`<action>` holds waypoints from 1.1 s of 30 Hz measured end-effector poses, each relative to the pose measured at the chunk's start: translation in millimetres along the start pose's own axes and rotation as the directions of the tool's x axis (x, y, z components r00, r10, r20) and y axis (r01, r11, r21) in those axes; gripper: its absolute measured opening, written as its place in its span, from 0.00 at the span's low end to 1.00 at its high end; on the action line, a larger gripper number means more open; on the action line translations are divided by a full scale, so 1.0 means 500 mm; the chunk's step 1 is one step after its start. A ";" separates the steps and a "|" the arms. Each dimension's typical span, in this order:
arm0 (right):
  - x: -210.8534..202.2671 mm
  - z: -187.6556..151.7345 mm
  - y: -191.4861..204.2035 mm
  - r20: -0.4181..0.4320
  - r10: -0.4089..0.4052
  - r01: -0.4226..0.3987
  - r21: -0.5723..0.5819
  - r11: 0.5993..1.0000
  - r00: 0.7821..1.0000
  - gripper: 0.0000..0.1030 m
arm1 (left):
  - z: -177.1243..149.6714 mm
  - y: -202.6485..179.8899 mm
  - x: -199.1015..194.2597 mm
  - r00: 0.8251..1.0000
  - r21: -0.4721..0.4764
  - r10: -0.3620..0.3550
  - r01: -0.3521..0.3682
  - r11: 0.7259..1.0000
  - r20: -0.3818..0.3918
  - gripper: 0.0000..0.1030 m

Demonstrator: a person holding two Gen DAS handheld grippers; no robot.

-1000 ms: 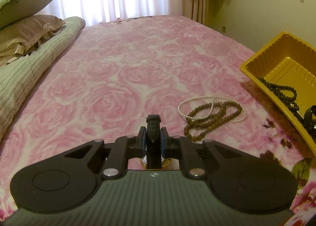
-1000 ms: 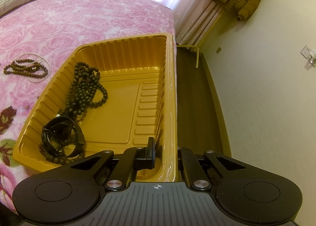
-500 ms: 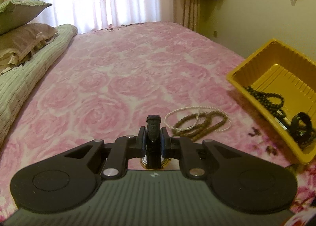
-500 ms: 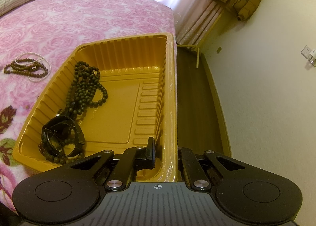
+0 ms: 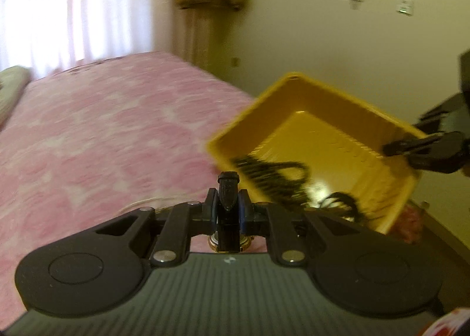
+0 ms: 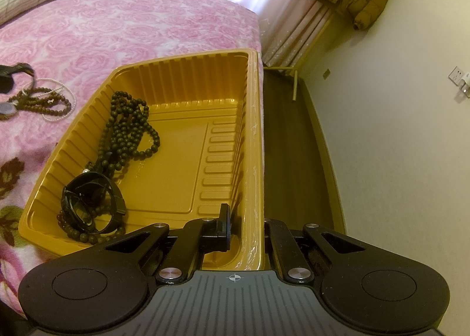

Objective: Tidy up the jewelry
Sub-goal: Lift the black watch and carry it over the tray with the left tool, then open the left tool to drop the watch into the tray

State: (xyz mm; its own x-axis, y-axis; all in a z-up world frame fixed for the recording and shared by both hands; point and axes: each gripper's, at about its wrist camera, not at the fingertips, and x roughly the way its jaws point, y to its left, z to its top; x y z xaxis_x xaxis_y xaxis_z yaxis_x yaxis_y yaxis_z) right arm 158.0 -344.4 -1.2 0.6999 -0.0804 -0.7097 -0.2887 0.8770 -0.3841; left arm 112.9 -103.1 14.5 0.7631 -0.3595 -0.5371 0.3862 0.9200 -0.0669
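The left gripper, clamped on what looks like a watch, nears the yellow tray, whose rim the right gripper pinches; dark beads are in, two strands remain on the bed.

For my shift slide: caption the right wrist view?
Right gripper clamps yellow tray rim; dark beads and black watch inside.

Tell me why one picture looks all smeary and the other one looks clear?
In the left wrist view the pink bedspread and yellow tray are streaked with motion blur, while the left tool and the watch strap it grips stay sharp. In the right wrist view everything is crisp, down to the dark beads; only the fisheye bends the tray's edges.
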 end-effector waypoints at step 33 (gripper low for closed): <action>-0.003 0.001 -0.003 0.000 0.009 -0.009 0.003 1.000 1.000 0.06 | 0.041 -0.138 0.122 0.988 0.136 -0.147 0.151 0.979 -0.039 0.12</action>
State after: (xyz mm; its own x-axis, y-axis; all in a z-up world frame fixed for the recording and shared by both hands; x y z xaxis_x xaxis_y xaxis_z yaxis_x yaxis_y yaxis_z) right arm 157.9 -345.2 0.7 0.6971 -0.0731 -0.7133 -0.2928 0.8791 -0.3762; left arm 143.3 -191.5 3.7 0.6772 -0.4846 -0.5537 0.5641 0.8251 -0.0322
